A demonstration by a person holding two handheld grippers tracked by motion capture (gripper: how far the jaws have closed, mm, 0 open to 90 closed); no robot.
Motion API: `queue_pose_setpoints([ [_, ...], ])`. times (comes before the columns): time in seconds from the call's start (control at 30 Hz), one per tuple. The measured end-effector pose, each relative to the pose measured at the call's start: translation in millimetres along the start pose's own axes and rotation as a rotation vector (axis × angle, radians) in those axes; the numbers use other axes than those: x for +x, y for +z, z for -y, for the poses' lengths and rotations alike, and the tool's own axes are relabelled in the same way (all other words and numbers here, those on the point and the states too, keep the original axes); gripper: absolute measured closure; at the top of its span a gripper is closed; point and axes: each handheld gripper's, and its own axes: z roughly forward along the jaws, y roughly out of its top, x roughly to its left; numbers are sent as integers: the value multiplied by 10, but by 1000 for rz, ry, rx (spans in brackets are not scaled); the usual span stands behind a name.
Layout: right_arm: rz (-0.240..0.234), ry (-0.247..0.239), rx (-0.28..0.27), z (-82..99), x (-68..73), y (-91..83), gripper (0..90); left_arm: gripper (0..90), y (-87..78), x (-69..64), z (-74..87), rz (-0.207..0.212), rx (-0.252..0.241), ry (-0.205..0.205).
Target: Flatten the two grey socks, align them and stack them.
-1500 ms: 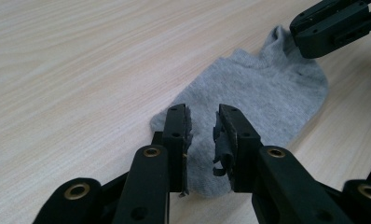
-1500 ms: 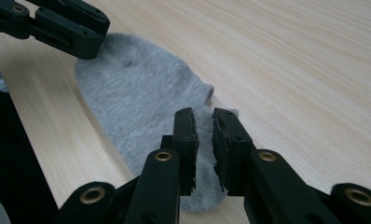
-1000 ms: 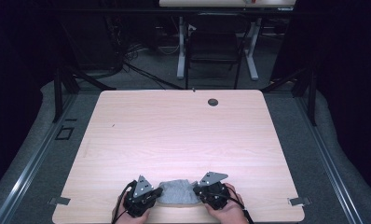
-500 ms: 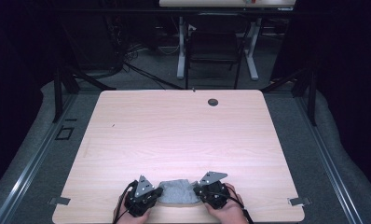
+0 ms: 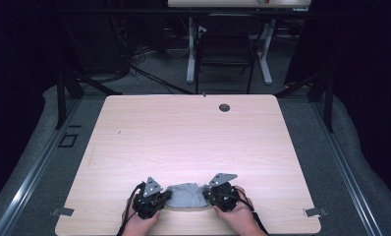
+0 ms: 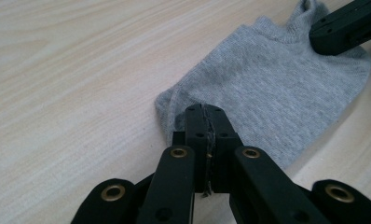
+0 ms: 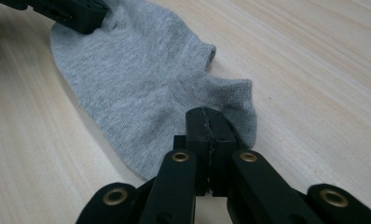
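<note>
A small grey ankle sock (image 5: 186,195) lies flat on the pale wooden table (image 5: 193,137) near its front edge. My left gripper (image 5: 168,196) is shut on the sock's left end; in the left gripper view its jaws (image 6: 205,114) pinch the toe edge of the sock (image 6: 277,93). My right gripper (image 5: 207,195) is shut on the right end, and the right gripper view has its jaws (image 7: 207,117) closed on the heel and cuff part of the sock (image 7: 141,79). Each gripper view also catches the other gripper's black jaw tips on the sock's far end.
A round cable hole (image 5: 224,107) sits near the table's far edge. Beyond the table stand a white-legged desk (image 5: 190,54) and dark frames. Metal rails run along the floor on both sides.
</note>
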Motion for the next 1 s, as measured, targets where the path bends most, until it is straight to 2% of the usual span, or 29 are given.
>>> queue_pose_setpoints([
  [0.2, 8, 8, 1, -68, -91, 52, 900, 894, 54, 62, -51, -11, -5, 0],
  [0.47, 17, 32, -17, -111, -143, 105, 900, 893, 101, 141, -74, -8, -28, -30],
  [0.53, 7, 37, -22, -114, -161, 102, 900, 892, 94, 153, -79, -4, -32, -40],
  [0.73, 3, 23, -53, -125, -116, 22, 900, 879, -2, 144, -111, 16, -59, -51],
  [1.0, 13, 1, -88, -175, -55, -209, 881, 855, -235, 149, -164, 16, -98, -66],
])
